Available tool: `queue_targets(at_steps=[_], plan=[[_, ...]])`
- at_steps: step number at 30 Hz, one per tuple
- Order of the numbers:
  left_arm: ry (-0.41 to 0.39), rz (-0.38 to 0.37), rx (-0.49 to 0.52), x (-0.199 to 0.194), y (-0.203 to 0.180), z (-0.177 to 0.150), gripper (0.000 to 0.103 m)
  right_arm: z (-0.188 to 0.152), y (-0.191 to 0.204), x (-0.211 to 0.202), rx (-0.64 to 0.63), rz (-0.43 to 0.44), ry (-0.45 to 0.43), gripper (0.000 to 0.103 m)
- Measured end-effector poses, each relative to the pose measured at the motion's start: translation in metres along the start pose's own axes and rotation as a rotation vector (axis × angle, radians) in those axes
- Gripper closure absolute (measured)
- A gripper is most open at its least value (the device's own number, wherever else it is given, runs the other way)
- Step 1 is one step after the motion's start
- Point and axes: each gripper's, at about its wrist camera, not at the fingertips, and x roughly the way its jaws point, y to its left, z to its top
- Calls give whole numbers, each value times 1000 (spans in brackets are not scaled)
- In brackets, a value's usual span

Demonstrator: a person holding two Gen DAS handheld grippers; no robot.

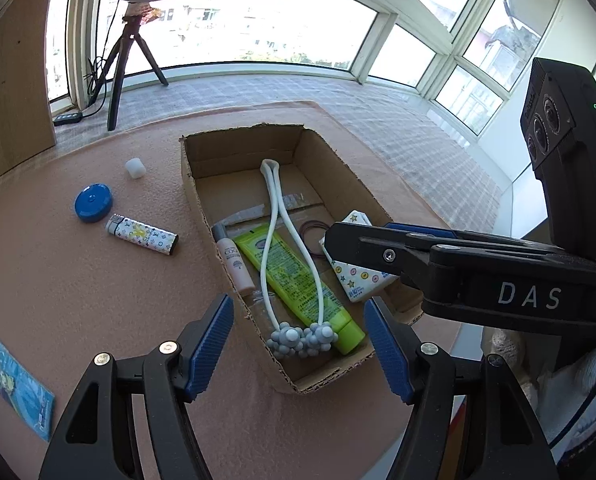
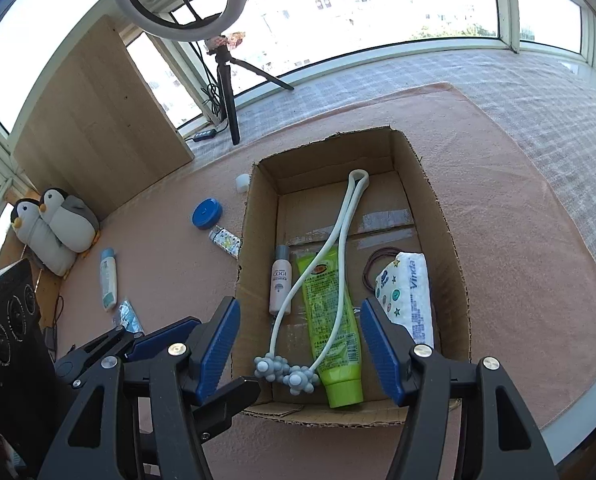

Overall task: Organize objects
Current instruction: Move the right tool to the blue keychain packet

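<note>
Patterned lighter (image 1: 142,235) lies left of box (image 1: 202,216), long axis left-right; left hand-held gripper (image 1: 298,344) nearer, wide, empty; right hand-held gripper (image 2: 298,350) wide too.

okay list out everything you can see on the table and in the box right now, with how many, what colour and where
Cardboard box: one, brown, open, centre of the pink mat.
Massager: one, white with grey knobbed balls, in the box, lying over the tube.
Tube: one, green, in the box.
Small bottle: one, pale pink, in the box, left side.
Tissue pack: one, white patterned, in the box, right side.
Hair ties: brown, count unclear, beside the tissue pack.
Round case: one, blue, on the mat left of the box.
Lighter: one, white patterned, by the round case.
White cap: one, near the box's far left corner.
Blue-capped tube: one, white, far left.
Blue packet: one, left near edge.
Penguin plush: two, grey.
Left gripper: open.
Right gripper: open.
</note>
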Motion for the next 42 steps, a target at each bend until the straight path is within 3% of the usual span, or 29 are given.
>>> queue_targets(at_steps=[12, 26, 42], plan=[[-42, 91, -123, -52, 67, -27, 32, -2, 47, 17, -61, 50, 28, 44], [-82, 214, -318, -120, 168, -81, 32, -7, 101, 44, -121, 91, 71, 44], [-103, 274, -433, -151, 228, -116, 32, 4, 141, 74, -200, 107, 121, 44]])
